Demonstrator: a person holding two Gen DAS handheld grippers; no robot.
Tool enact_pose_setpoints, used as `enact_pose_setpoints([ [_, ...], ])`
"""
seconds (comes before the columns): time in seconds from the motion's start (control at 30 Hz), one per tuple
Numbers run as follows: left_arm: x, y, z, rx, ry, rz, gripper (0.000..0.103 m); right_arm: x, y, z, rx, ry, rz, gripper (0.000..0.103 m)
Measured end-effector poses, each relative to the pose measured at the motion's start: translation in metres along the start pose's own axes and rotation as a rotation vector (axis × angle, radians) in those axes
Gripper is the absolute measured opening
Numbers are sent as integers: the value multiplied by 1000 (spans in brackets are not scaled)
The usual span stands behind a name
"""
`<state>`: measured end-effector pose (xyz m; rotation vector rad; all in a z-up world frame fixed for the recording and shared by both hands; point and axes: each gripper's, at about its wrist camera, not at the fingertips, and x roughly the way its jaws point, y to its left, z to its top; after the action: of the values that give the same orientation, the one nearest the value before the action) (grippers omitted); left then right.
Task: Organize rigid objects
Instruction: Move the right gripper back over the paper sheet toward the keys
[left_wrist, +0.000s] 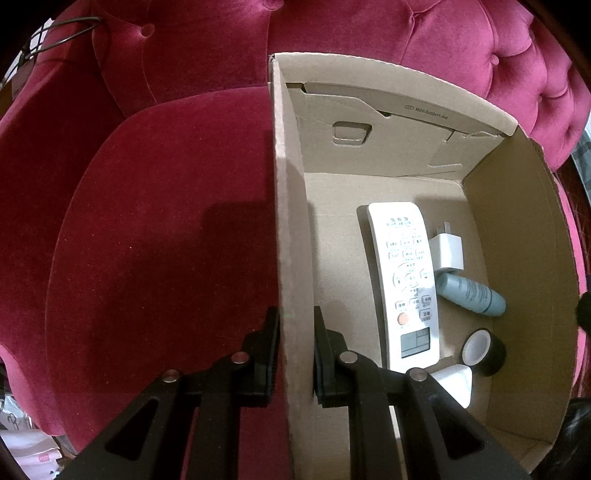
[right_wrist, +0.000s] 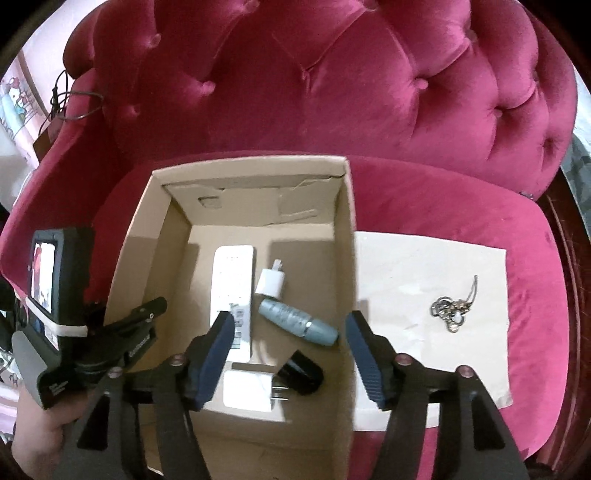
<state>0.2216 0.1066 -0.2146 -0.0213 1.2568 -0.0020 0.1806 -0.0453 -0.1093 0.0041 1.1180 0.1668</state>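
An open cardboard box (left_wrist: 291, 206) (right_wrist: 343, 236) sits on a red velvet sofa seat. It holds a white remote (left_wrist: 406, 284) (right_wrist: 234, 280), a white charger plug (left_wrist: 447, 251) (right_wrist: 271, 282), a blue-grey tube (left_wrist: 471, 293) (right_wrist: 295, 319), a black tape roll (left_wrist: 484, 350) (right_wrist: 301, 373) and a second white plug (left_wrist: 456, 382) (right_wrist: 251, 391). My left gripper (left_wrist: 295, 350) is shut on the box's left wall. My right gripper (right_wrist: 290, 354) is open and empty above the box's near right part. A metal keychain (right_wrist: 452, 312) lies on a paper sheet (right_wrist: 424, 266) right of the box.
The tufted sofa back (right_wrist: 332, 85) rises behind the box. The left gripper's body with its small screen (right_wrist: 44, 280) shows at the left of the right wrist view. A cable (left_wrist: 62, 35) hangs over the sofa arm at far left.
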Motion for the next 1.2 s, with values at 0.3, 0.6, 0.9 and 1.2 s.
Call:
enact_pose_setpoints([
  [0.3, 0, 1, 0, 0, 0, -1, 17, -19, -20, 6, -14, -64, -43, 98],
  [0.6, 0, 1, 0, 0, 0, -1, 17, -25, -62, 4, 36, -83, -84, 103],
  [0.9, 0, 0, 0, 0, -1, 0, 17, -6, -111, -7, 111, -65, -146, 103],
  [1.2, 1, 2, 0, -2, -1, -3, 17, 30, -148, -19, 173, -31, -152, 103],
])
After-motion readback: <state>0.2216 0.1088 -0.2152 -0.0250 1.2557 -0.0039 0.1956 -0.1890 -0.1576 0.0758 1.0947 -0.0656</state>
